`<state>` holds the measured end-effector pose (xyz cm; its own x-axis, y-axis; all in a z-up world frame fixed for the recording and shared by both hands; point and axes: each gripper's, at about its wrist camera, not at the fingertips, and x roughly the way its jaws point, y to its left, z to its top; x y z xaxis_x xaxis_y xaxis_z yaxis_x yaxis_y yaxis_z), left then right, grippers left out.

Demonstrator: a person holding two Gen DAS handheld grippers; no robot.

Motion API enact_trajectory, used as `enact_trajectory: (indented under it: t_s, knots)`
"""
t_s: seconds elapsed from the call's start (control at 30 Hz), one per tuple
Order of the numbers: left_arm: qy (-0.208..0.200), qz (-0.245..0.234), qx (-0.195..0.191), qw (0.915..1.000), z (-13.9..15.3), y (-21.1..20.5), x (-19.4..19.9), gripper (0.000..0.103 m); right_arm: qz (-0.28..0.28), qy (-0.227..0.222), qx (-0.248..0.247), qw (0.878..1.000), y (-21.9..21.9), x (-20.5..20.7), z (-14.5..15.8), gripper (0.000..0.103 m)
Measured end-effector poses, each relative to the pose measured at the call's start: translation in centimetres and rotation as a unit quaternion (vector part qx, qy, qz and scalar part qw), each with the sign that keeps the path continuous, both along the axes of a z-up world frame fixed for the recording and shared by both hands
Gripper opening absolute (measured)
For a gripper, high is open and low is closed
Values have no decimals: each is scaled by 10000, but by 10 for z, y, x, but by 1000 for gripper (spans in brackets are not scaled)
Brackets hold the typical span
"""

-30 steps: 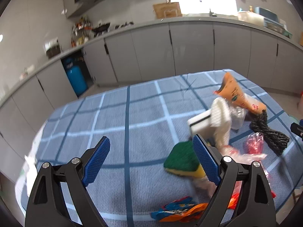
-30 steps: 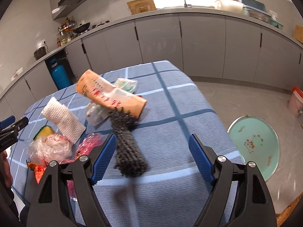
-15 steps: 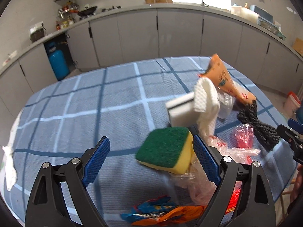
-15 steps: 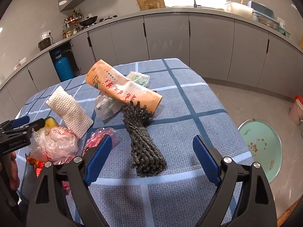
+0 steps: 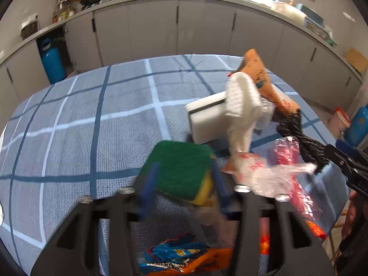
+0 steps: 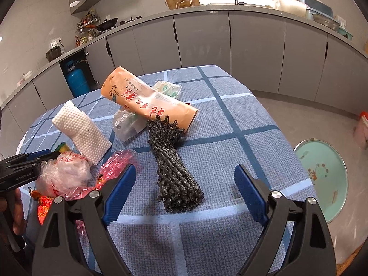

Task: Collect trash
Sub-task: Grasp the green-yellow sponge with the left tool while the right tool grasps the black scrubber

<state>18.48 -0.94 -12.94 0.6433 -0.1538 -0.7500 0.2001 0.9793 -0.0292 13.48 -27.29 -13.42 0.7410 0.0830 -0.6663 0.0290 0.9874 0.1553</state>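
A green and yellow sponge (image 5: 181,174) lies on the blue checked tablecloth (image 5: 92,119). My left gripper (image 5: 184,186) has its blue pads close on both sides of the sponge, blurred by motion. A clear plastic bag (image 5: 260,172), a pink wrapper (image 5: 287,154), a white cloth (image 5: 241,105), a white box (image 5: 207,119) and an orange paper sleeve (image 5: 264,80) lie to the right. My right gripper (image 6: 184,195) is open around the near end of a black rope bundle (image 6: 172,161). The sleeve (image 6: 147,96), the cloth (image 6: 80,126) and the bag (image 6: 64,172) show beyond.
Blue and orange wrappers (image 5: 184,257) lie at the table's near edge. A green round tray (image 6: 322,177) lies on the floor to the right of the table. Grey kitchen cabinets (image 6: 207,41) and a blue gas cylinder (image 6: 76,80) stand behind.
My left gripper has moved onto the sponge and its jaws have narrowed around it. My right gripper has moved slightly forward over the rope bundle and stays open.
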Motion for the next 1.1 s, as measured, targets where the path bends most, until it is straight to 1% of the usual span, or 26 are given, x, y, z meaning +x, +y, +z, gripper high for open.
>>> enact_trajectory:
  t_s: [0.03, 0.17, 0.33, 0.4, 0.47, 0.5, 0.57, 0.63, 0.7, 0.77, 0.83, 0.87, 0.9, 0.97, 1.1]
  knots:
    - [-36, -13, 45, 10000, 3, -1, -2, 31, -7, -5, 6, 10000, -1, 0, 0, 86]
    - [-200, -77, 170, 9996, 14, -2, -7, 20, -27, -29, 21, 10000, -2, -1, 1, 86]
    - [-323, -42, 147, 9994, 27, 3, -9, 18, -19, -45, 24, 10000, -2, -1, 2, 86]
    - [-450, 40, 202, 9988, 34, 6, -12, 18, -3, -41, 31, 10000, -2, -1, 2, 86]
    - [-679, 153, 358, 9969, 45, 8, -15, 18, 31, -21, 28, 10000, 0, -1, 1, 86]
    - [-856, 199, 507, 9948, 51, 6, -18, 18, 46, -10, -1, 10000, 1, 0, 1, 86]
    - [-1084, 252, 728, 9911, 59, 5, -21, 18, 64, -2, -30, 10000, 2, 2, 0, 85]
    - [-1138, 228, 780, 9902, 62, 4, -21, 18, 91, 29, -8, 10000, 2, 4, -1, 84]
    - [-1123, 209, 752, 9906, 62, 2, -20, 18, 114, 47, 7, 9999, 3, 7, -1, 80]
    - [-1104, 196, 728, 9910, 62, 2, -19, 18, 144, 89, -6, 9999, 4, 10, -4, 78]
    - [-1078, 202, 687, 9916, 61, 3, -18, 18, 187, 194, 12, 9996, 5, 14, -10, 73]
    - [-1049, 197, 645, 9922, 60, 3, -17, 18, 218, 265, 40, 9994, 5, 16, -14, 67]
    - [-1033, 198, 606, 9926, 60, 3, -16, 18, 304, 397, 106, 9987, 6, 20, -19, 49]
    - [-1019, 213, 542, 9931, 60, 4, -15, 18, 395, 436, 122, 9982, 8, 19, -21, 23]
    - [-1104, 240, 427, 9927, 69, 2, -16, 18, 460, 216, 118, 9986, 10, 11, -11, 18]
